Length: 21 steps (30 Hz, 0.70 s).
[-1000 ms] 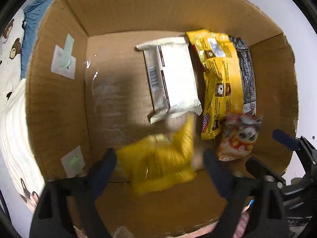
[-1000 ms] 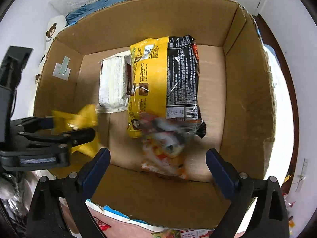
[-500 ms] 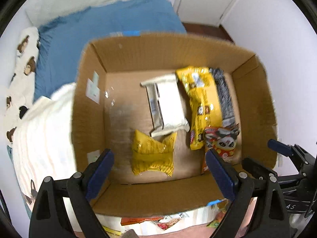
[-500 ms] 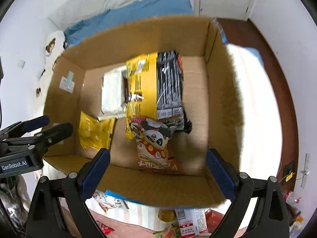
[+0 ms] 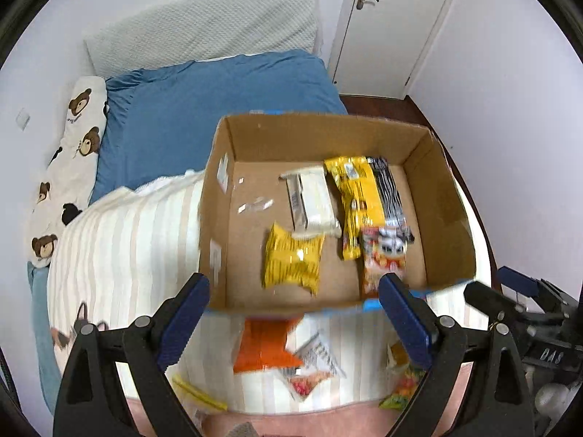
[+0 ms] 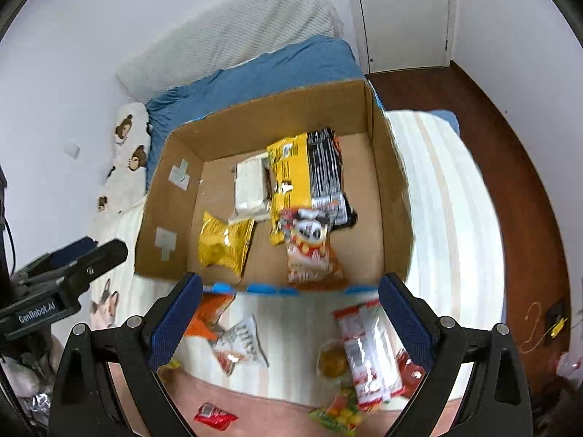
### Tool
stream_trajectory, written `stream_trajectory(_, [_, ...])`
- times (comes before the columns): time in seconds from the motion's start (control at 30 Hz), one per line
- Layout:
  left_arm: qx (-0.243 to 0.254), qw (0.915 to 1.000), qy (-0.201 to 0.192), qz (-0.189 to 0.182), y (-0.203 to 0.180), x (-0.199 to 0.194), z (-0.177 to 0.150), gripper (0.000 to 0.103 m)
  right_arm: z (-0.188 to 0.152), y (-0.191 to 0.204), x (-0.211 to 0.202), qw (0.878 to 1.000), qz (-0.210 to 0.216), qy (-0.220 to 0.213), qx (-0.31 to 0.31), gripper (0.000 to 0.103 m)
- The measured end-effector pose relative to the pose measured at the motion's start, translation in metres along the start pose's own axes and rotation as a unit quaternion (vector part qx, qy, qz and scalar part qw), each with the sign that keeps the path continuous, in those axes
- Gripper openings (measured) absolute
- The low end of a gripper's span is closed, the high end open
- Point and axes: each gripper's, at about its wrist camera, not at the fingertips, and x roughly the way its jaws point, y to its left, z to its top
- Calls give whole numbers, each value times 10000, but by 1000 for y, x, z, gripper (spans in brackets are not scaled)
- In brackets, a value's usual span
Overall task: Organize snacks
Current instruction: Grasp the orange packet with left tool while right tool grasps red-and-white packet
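An open cardboard box [image 5: 255, 134] [image 6: 390, 189] sits on the bed. Inside lie a small yellow bag [image 5: 293, 258] [image 6: 224, 242], a white packet [image 5: 313, 200] [image 6: 249, 185], a long yellow packet [image 5: 359, 196] [image 6: 289, 178], a black packet [image 5: 388, 185] [image 6: 324, 171] and an orange cartoon bag [image 5: 382, 258] [image 6: 309, 251]. My left gripper [image 5: 293, 318] and right gripper [image 6: 288, 318] are both open and empty, held above the box's near edge. Loose snacks lie in front of the box: an orange bag [image 5: 264, 342] [image 6: 207, 315], a white pouch [image 5: 317, 362] [image 6: 240, 346] and red-white packs [image 6: 368, 349].
The box rests on a striped blanket [image 5: 120, 251] [image 6: 452, 225] over a blue sheet [image 5: 204, 109]. A bear-print pillow [image 5: 69, 167] lies at the left. A white door [image 5: 397, 18] and dark wood floor [image 6: 510, 167] are to the right.
Both grippers have let go of their bags, the yellow one and the orange cartoon one, which now lie in the box. Both grippers have pulled up and back, showing the whole box and bed.
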Motion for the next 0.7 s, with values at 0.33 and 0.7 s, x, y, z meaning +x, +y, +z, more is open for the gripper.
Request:
stream_trajectory(0.33, [14, 9944, 1056, -50, 19, 67, -60, 95, -78, -50, 59, 9960, -323, 766, 342, 70])
stream_trajectory(0.7, [384, 9783, 2029, 142, 5, 168, -59, 71, -98, -60, 123, 9865, -910, 1345, 190, 69])
